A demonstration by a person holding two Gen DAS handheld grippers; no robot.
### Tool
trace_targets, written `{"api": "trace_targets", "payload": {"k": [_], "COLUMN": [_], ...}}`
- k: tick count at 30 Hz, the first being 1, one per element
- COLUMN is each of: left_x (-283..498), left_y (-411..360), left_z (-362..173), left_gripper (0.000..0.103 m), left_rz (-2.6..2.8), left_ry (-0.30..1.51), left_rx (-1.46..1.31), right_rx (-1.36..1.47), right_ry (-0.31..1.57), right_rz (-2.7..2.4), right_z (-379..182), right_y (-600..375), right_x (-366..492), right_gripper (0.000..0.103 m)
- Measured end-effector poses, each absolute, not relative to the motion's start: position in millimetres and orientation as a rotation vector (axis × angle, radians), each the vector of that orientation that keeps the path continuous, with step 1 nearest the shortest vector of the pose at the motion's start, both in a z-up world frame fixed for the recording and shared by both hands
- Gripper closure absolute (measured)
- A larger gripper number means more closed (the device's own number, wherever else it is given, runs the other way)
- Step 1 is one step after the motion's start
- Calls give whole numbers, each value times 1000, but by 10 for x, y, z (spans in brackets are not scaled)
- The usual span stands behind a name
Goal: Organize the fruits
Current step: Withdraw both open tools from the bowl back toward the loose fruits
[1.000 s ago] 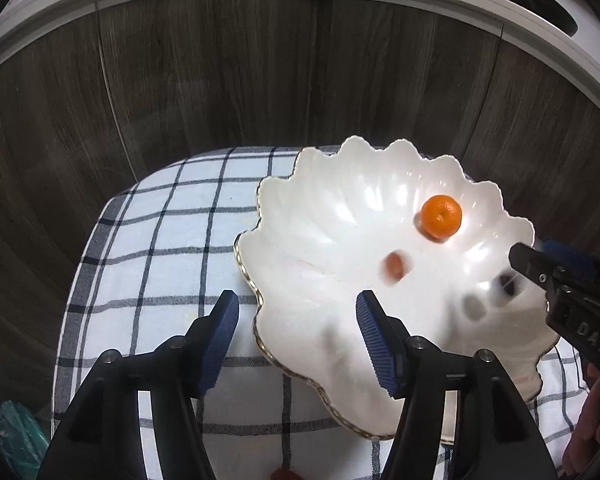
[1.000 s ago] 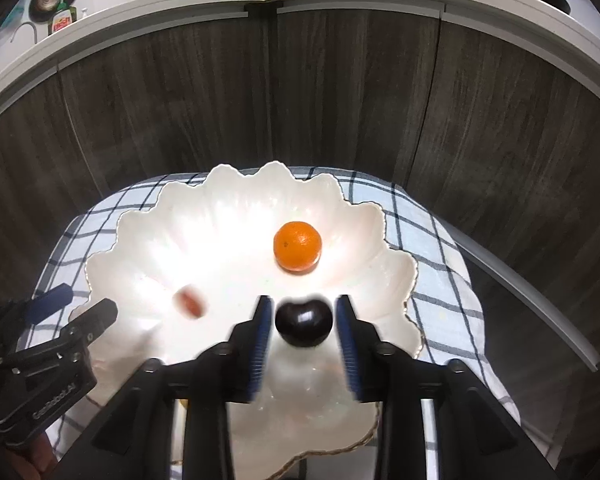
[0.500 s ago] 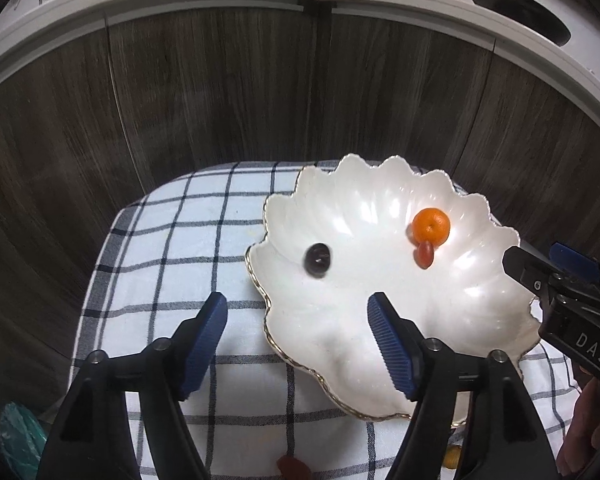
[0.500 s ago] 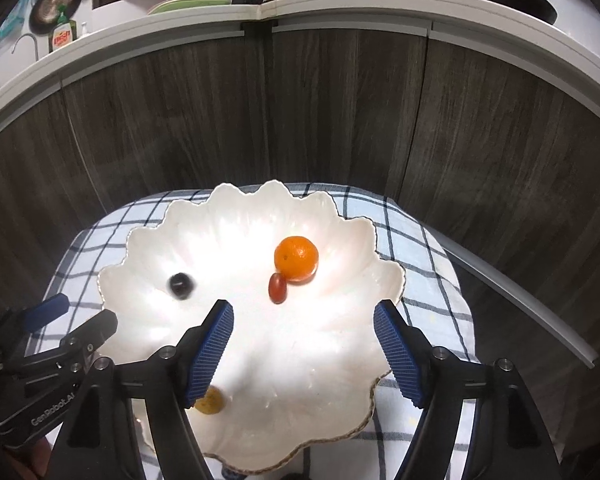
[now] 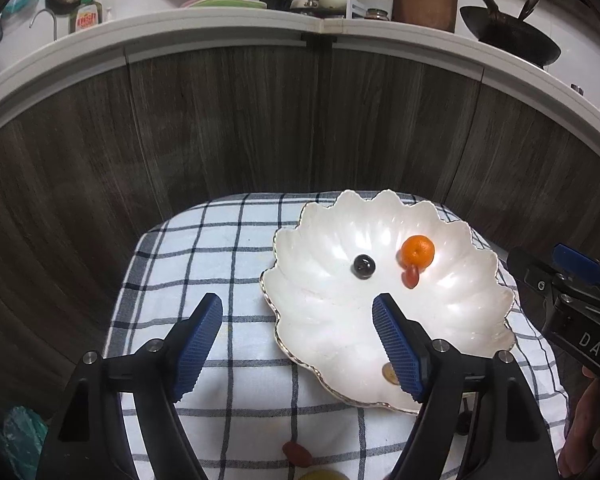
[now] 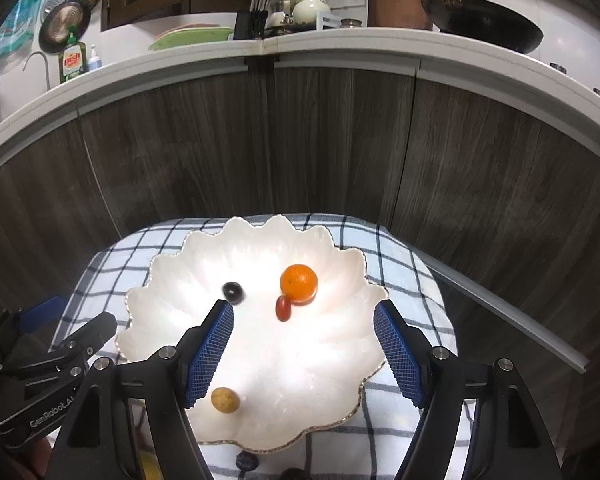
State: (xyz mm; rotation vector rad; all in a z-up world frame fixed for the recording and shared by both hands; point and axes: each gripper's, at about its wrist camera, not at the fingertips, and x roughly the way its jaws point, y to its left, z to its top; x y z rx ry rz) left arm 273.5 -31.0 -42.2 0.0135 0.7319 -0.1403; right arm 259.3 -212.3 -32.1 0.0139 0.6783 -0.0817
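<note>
**Four fruits in the scalloped dish, both grippers empty above it**

The white scalloped ceramic dish with a thin gold rim [image 6: 340,360] sits on a white cloth with dark blue checks [image 5: 228,272], toward the cloth's right side in the left wrist view. Its far lobes reach close to the cloth's back edge, just before the dark wood-grain cabinet fronts [image 5: 228,128]. A broad strip of bare cloth lies left of the dish.

Inside the dish, a round orange mandarin [image 6: 298,282] rests right of centre with a small oblong red fruit [image 6: 283,308] touching its near-left side. A small dark round fruit [image 6: 233,292] lies apart to their left. A small tan oval fruit [image 6: 225,399] sits near the front rim, well apart from the others. The dish's middle and right floor are bare.

The left gripper [image 5: 298,344] has its blue ribbed pads spread wide, holding nothing, straddling the dish's left rim. The right gripper [image 6: 302,346] is likewise spread and empty above the dish's near half.

On the cloth before the dish lie another red fruit [image 5: 296,454], a yellowish one [image 5: 324,475] at the frame edge, and dark fruits [image 6: 246,461].
</note>
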Motion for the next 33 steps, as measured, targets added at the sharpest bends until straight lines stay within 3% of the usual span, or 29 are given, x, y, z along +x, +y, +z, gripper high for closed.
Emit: {"api": "trace_targets", "payload": {"k": [33], "left_x": [2095], "left_y": [-262], "left_z": [-162], "left_gripper": [26], "left_rz": [-143], "left_ry": [705], "left_rx": [31], "right_rx": [42], "right_ry": [630], "right_rz": [-91], "right_z": [-120], "right_y": [-2110], "right_x": [1895], "right_gripper": [29]}}
